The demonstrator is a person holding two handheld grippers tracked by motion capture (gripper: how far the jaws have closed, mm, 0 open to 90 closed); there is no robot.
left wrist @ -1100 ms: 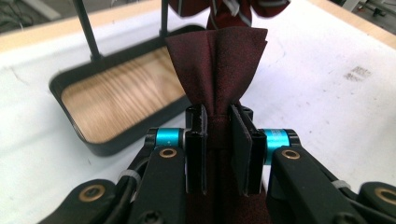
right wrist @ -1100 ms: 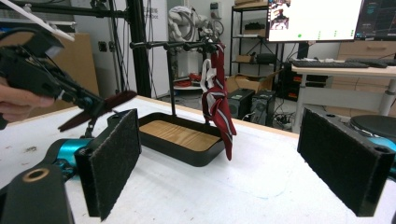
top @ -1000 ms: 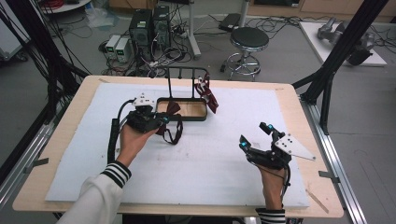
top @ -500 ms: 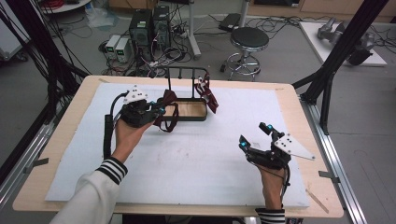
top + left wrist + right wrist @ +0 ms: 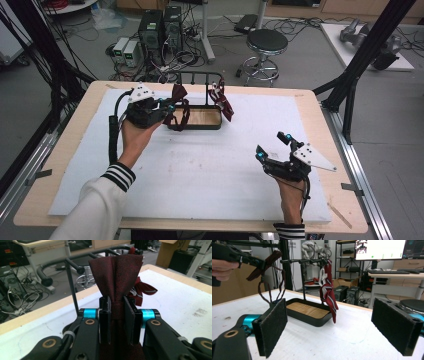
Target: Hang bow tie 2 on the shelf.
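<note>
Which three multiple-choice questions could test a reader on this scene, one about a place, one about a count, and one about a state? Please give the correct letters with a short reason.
1. Where does the striped bow tie hang?
A. from the rail of the black stand
B. flat on the white mat
C. in the right gripper

2. How many bow ties are in the scene?
A. one
B. two
C. four

3. In what state is the left gripper?
A. wide open over the tray
B. lying on the table
C. shut on the dark red bow tie

Answers:
1 A, the right gripper view shows it dangling from the rail above the wooden tray.
2 B, one hangs on the stand and one is in the left gripper.
3 C, the left gripper view shows both pads pressing the tie's knot; the right gripper stands open and holds nothing.
</note>
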